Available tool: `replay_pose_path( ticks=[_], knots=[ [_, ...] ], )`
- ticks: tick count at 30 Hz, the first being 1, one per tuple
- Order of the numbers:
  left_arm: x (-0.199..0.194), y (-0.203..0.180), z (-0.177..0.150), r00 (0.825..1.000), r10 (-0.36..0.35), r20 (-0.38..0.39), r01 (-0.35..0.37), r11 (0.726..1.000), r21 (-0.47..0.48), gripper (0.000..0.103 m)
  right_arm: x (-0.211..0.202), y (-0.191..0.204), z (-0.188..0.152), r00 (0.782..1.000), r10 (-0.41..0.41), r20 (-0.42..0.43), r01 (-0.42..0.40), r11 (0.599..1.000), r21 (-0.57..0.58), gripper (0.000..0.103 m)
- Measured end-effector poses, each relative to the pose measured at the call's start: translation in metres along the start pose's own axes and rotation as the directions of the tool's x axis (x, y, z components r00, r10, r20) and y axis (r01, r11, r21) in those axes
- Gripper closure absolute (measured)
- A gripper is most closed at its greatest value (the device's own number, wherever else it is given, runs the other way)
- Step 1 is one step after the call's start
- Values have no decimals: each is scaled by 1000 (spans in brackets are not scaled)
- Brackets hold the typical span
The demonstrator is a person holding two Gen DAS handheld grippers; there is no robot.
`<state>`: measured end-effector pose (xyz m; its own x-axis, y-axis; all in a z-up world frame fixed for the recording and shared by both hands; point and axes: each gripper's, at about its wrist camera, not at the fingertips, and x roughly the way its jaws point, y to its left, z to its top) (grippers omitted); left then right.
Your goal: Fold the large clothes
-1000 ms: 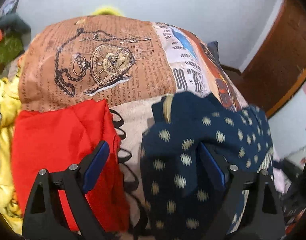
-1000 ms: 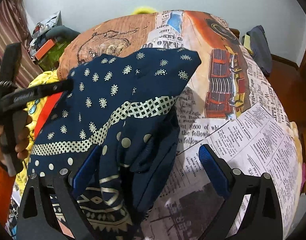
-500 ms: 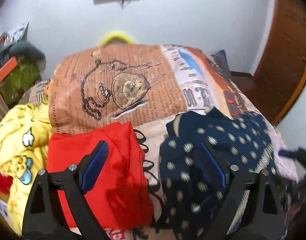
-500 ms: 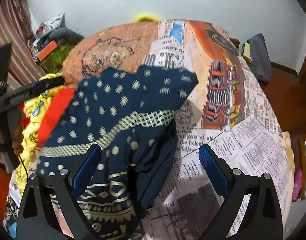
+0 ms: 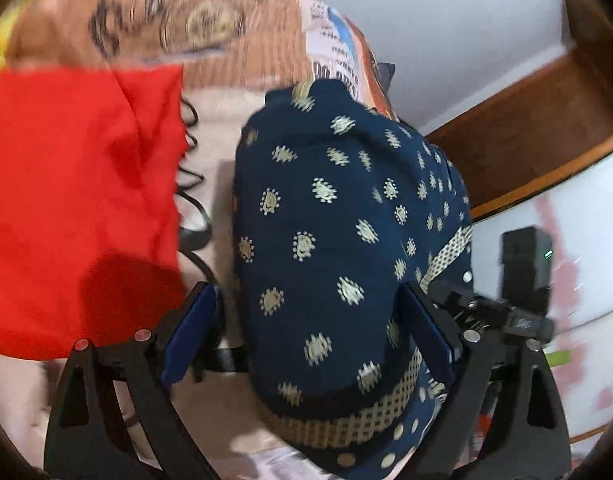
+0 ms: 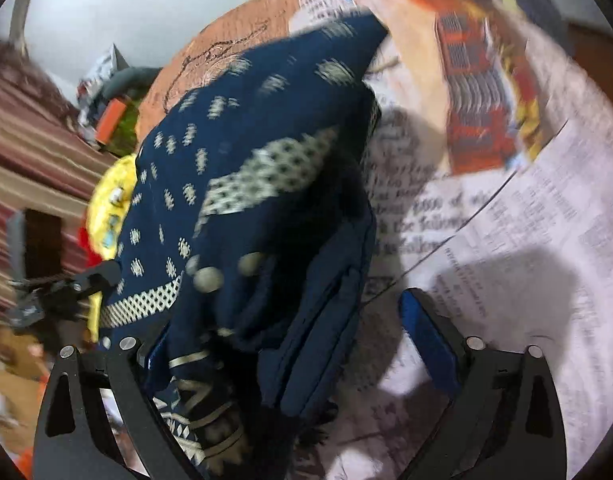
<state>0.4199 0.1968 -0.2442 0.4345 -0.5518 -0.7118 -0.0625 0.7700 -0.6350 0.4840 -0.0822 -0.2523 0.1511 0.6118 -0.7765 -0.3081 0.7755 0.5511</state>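
Note:
A navy garment with cream dots and a checked cream band [image 5: 346, 248] lies bunched on the printed bedspread [image 5: 210, 92]. My left gripper [image 5: 310, 328] is open and low over it, one finger on each side of the bundle. In the right wrist view the same garment [image 6: 242, 208] fills the left and middle. My right gripper [image 6: 290, 340] is open, its left finger hidden behind the cloth and its right finger [image 6: 426, 336] over the bare bedspread [image 6: 526, 220]. The left gripper [image 6: 58, 292] shows at the garment's far left edge.
A folded red garment [image 5: 78, 200] lies left of the navy one. A yellow cartoon-print cloth [image 6: 110, 200] lies beyond it. A wooden door frame [image 5: 526, 128] and white wall are at the right. Striped curtain [image 6: 30, 148] and clutter stand at the bed's left.
Both grippers have dropped closer to the navy garment and tilted. It now sits between the left gripper's fingers. The views are motion-blurred.

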Motion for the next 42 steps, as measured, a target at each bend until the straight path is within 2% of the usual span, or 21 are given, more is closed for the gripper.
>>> replay_pose_path(
  ticks=[7,8,9,10,12,14,16,18,19,22,25,26,30,35,42],
  knots=[
    [26,8,12,995,-93,-29,91,994,-64,7,7,14,12,1000,-11,8,11,999,-45,3],
    [28,8,12,995,-96,-27,94,993,-67,7,8,17,12,1000,-14,9,14,999,-53,3],
    [29,7,12,995,-97,-23,95,993,-66,13,8,20,12,1000,-20,12,21,998,-59,6],
    [29,3,12,995,-95,-20,93,994,-58,16,7,23,12,1000,-19,16,20,998,-63,17],
    [28,-1,11,997,-76,-9,76,996,-38,22,10,31,11,999,54,-2,-54,996,-69,40],
    [27,-6,12,998,-65,-3,65,998,-14,30,14,38,11,999,33,-7,-34,998,-51,42],
    [21,-12,11,998,-63,8,63,998,-2,40,15,45,11,1000,23,-7,-24,997,-68,56],
    [11,-19,10,998,-49,29,48,998,36,46,11,56,10,999,54,-1,-54,997,-62,67],
    [4,-25,9,998,-43,45,40,997,61,48,8,61,10,998,60,2,-59,996,-66,69],
    [-24,-41,9,994,-43,98,32,992,119,51,4,86,9,999,44,20,-42,993,-107,70],
    [-64,-51,12,985,-37,170,8,985,171,52,-1,114,14,996,67,51,-60,990,-129,70],
    [-77,-51,14,981,-38,191,3,984,180,52,-7,116,15,995,77,63,-67,988,-139,70],
    [-128,-41,23,963,-42,268,-8,983,186,51,-10,167,27,987,112,114,-86,973,-213,70],
    [-171,-4,33,947,-9,320,-38,989,140,51,28,220,46,982,163,99,-133,958,-256,70],
    [-168,89,35,955,31,295,-30,1000,-8,51,116,246,53,988,152,-8,-149,956,-251,70]
  ],
)
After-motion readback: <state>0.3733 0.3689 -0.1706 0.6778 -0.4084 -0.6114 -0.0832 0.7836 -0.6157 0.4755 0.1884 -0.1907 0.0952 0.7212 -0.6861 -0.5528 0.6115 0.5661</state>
